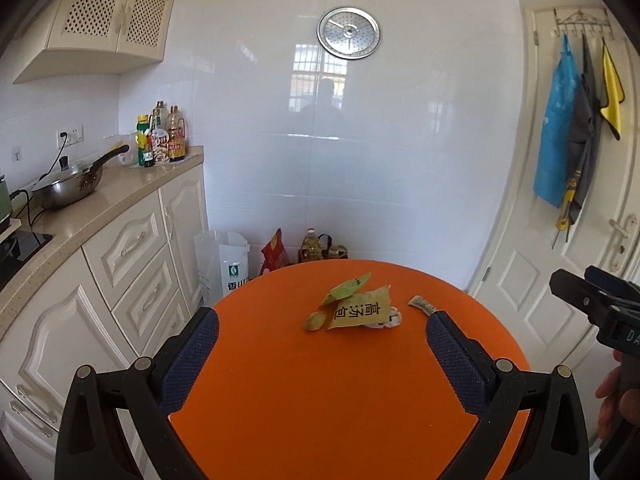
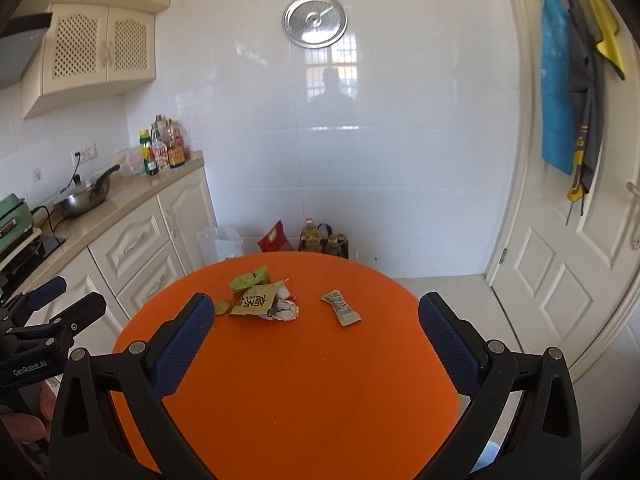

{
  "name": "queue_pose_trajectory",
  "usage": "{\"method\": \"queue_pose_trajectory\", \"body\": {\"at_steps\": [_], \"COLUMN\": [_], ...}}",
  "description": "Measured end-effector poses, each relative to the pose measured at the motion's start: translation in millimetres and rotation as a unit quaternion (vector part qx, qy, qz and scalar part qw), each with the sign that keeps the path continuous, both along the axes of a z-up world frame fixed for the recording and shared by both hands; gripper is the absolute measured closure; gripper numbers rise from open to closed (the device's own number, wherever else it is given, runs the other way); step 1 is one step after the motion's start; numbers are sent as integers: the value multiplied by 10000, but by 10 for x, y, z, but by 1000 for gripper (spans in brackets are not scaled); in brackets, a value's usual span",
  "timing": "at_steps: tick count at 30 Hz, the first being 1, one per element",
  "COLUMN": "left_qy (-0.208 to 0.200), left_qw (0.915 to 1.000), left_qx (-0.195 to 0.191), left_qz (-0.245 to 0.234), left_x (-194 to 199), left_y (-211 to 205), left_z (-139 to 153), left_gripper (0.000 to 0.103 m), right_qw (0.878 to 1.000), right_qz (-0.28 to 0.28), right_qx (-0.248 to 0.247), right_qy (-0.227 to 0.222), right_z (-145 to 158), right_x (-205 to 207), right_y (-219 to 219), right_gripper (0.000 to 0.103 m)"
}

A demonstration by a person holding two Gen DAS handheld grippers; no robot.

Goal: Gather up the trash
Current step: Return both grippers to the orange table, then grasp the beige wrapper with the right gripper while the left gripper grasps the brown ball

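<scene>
Approach step: left gripper (image 1: 322,334) and right gripper (image 2: 316,322) hover wide apart and empty over round orange table (image 2: 304,392), crumpled yellow-green wrappers (image 2: 256,294) lying at far centre; next move requires descent onto one wrapper.

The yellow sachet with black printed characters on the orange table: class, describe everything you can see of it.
The flat yellow sachet with black printed characters looks like thin, creased packaging, torn open at one end. It lies flat on the round orange table, towards the far side, within a small litter pile: a green wrapper overlaps its far edge, crumpled white paper touches its right side, and a small tan scrap sits at its left. Neither gripper touches it.
</scene>
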State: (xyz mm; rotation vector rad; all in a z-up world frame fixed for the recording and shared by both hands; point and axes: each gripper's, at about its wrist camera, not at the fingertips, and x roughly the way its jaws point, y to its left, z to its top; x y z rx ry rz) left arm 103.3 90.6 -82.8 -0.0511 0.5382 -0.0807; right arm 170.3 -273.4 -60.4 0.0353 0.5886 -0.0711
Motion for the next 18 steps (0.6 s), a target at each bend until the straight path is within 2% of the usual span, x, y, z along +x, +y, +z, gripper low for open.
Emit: {"method": "queue_pose_trajectory", "body": {"at_steps": [7,15,18], "left_qy": [641,1429,1684], "left_qw": [9979,9891,9847], "left_qx": [112,346,437], "left_qz": [-44,-32,-55], "left_x": [822,2150,2572], "left_y": [-260,-535,-599], "left_z": [-206,-530,-711], "left_gripper": [1,1,3], "right_qw": [9966,9887,9847], "right_qz": [-74,-43,-22], "right_qx": [46,40,96], "right_qy": [815,1501,1742], "right_z": [-560,-1203,-1453], "right_x": [709,1379,1605], "right_y": [-224,-435,-506], "right_gripper": [0,0,4]}}
